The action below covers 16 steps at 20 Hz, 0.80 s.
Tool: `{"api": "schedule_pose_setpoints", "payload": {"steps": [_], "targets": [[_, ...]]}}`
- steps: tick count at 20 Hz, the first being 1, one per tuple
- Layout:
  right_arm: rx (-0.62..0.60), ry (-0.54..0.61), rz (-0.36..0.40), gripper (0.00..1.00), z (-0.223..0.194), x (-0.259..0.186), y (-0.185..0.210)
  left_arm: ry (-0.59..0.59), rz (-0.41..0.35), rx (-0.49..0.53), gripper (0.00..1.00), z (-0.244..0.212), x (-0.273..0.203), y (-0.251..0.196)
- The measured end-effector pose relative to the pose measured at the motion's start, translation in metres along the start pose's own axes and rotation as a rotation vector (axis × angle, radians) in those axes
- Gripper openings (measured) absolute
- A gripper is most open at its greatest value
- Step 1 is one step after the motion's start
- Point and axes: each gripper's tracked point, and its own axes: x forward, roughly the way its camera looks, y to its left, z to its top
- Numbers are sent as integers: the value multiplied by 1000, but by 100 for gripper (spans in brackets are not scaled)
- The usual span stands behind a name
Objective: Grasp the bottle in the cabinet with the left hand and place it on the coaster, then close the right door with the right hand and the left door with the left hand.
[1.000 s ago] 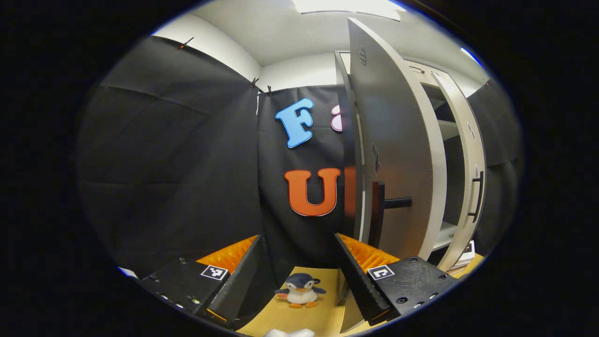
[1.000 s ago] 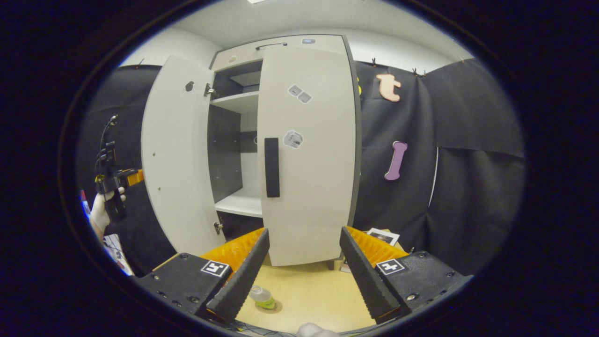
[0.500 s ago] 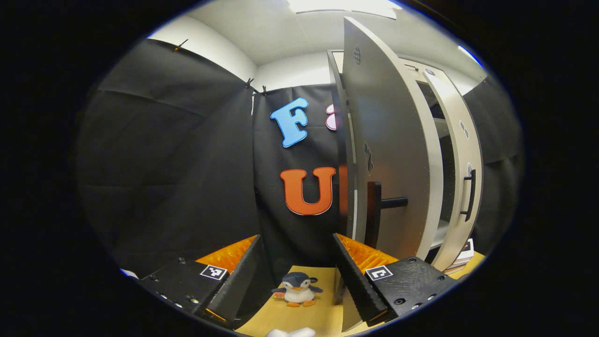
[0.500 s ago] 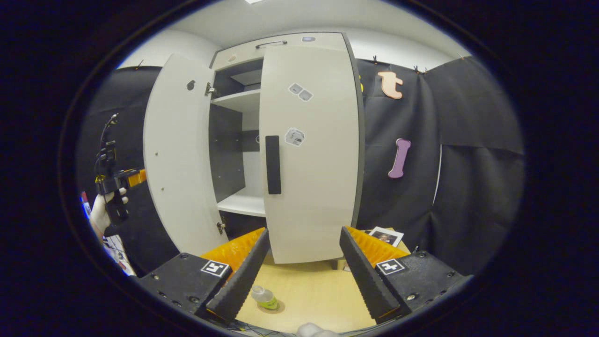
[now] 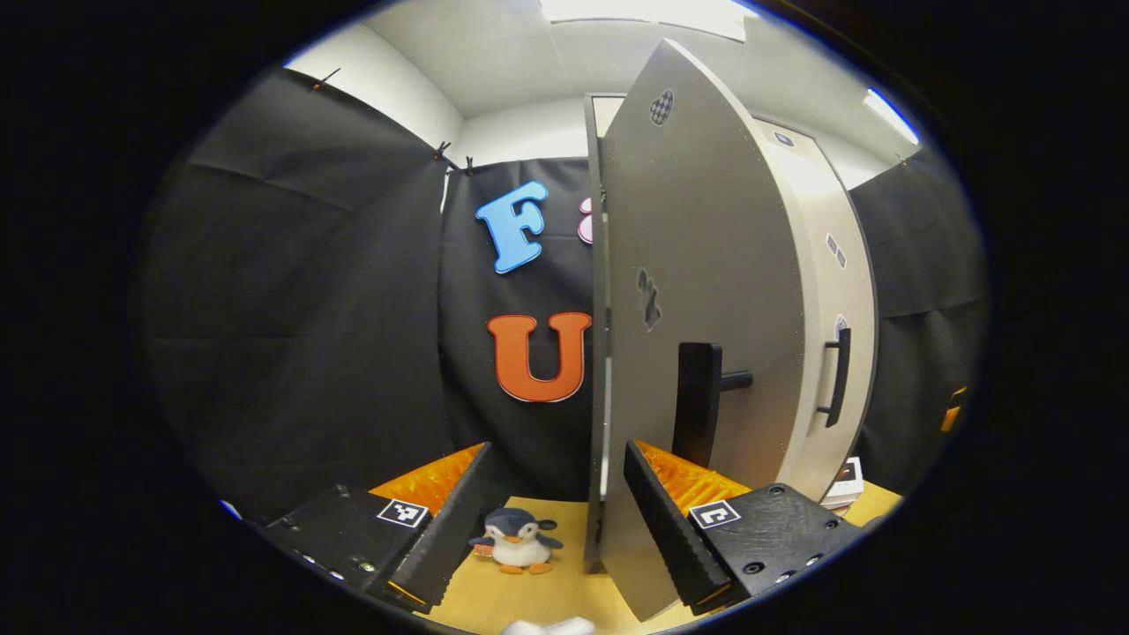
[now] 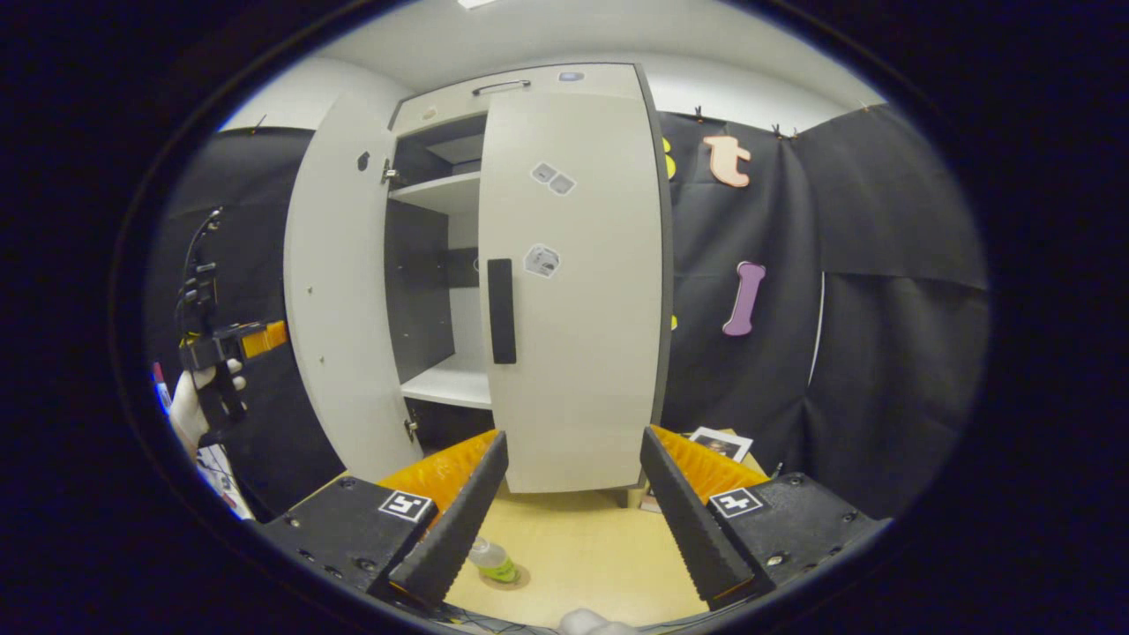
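My left tool (image 5: 554,520) has swung the left door (image 5: 697,291) further round over the last second; in the left gripper view its outer face now covers most of the gap where the shelves showed a moment ago, and its handle (image 5: 697,404) stands just above my right-hand finger; both fingers are spread with nothing between them, so I take it I am pushing, not gripping. The right door (image 6: 573,282) looks shut already and has not moved; my right tool (image 6: 569,520) hangs back from it, fingers spread and empty. The bottle (image 6: 492,561) sits on the coaster (image 6: 516,578) on the bench (image 6: 591,564), out of the cabinet (image 6: 520,84); that part is done. From the right gripper view the left door still stands well ajar, the shelf (image 6: 445,386) open to sight, and my left tool shows far off beside the door; I judge the last step is under way but not finished. A toy penguin (image 5: 516,540) stands clear of the door's sweep.
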Motion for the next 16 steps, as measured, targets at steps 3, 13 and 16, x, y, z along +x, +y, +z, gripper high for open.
{"api": "schedule_pose_setpoints", "payload": {"steps": [3, 13, 16], "targets": [[4, -1, -4, 95, -1, -2, -4, 5, -50, -2, 92, 1, 3, -29], [17, -29, -32, 95, 6, -13, -18, 45, -158, -20, 91, -11, 18, -94], [27, -34, -36, 95, 7, -13, -18, 55, -162, -24, 94, -12, 13, -96]]}}
